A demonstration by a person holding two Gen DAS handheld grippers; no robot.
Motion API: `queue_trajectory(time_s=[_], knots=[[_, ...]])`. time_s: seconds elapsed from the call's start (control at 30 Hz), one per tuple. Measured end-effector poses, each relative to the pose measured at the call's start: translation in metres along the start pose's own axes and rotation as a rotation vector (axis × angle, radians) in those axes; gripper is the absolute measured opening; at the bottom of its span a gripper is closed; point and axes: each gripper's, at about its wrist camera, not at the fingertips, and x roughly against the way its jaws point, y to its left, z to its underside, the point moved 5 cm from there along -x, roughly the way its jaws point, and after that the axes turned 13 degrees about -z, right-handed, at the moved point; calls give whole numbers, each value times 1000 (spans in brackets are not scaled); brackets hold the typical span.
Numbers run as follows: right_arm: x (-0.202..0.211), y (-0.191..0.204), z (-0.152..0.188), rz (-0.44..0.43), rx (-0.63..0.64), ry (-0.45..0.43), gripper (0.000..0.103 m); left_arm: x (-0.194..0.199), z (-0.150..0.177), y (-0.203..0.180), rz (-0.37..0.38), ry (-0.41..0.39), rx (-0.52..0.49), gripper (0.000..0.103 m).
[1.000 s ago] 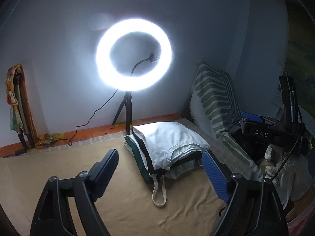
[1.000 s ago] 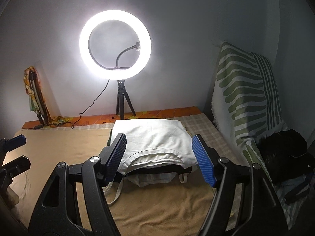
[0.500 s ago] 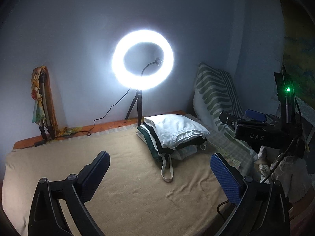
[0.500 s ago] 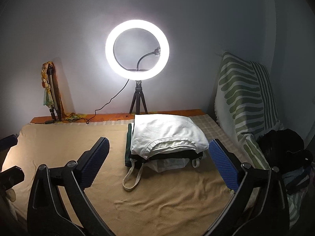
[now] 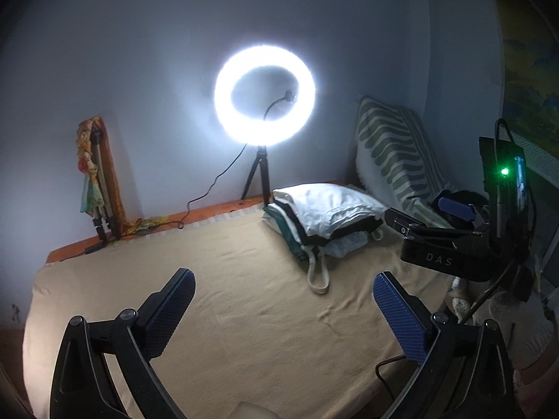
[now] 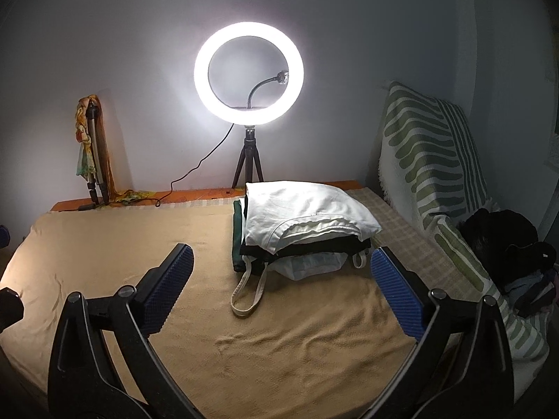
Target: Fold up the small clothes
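The folded stack of clothes (image 6: 300, 230) sits at the far side of the bed (image 6: 104, 244), near the ring light (image 6: 248, 73) and just beside the striped cushion (image 6: 433, 146). A white garment (image 6: 304, 209) lies on top, with dark, green and pale layers under it, and a cloth loop (image 6: 246, 291) trails from the pile onto the tan blanket (image 6: 297, 349).

Both grippers are spread wide and hold nothing — the left gripper (image 5: 283, 317) hangs over bare blanket well short of the pile, and the right gripper (image 6: 281, 291) faces the stack from the near side without touching it.

By the look of it the pile is finished: the layers are squared up and nothing lies unfolded on the blanket. A dark heap (image 6: 506, 244) on the right, past the cushion, may be more clothes waiting — I cannot tell. If so, the next piece must be fetched and laid flat; if not, only tucking in the loose loop remains.
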Motion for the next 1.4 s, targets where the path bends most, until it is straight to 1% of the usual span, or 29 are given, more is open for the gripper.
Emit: queue_trajectory(time_s=[0.1, 0.23, 0.37, 0.6, 1.07, 1.4], knots=[[-4, 7, 9, -1, 19, 11, 103, -3, 8, 3, -50, -11, -20, 103], [-7, 13, 20, -2, 28, 19, 103, -7, 20, 6, -80, -6, -36, 103], [-12, 14, 28, -5, 29, 37, 103, -8, 29, 7, -69, 0, -34, 103], [-18, 6, 35, -1, -13, 51, 103, -12, 35, 4, -65, 20, -55, 103], [-24, -2, 39, -8, -39, 65, 103, -13, 35, 6, -62, 34, -50, 103], [-25, 3, 42, -13, -29, 75, 103, -12, 35, 6, -70, 28, -62, 103]])
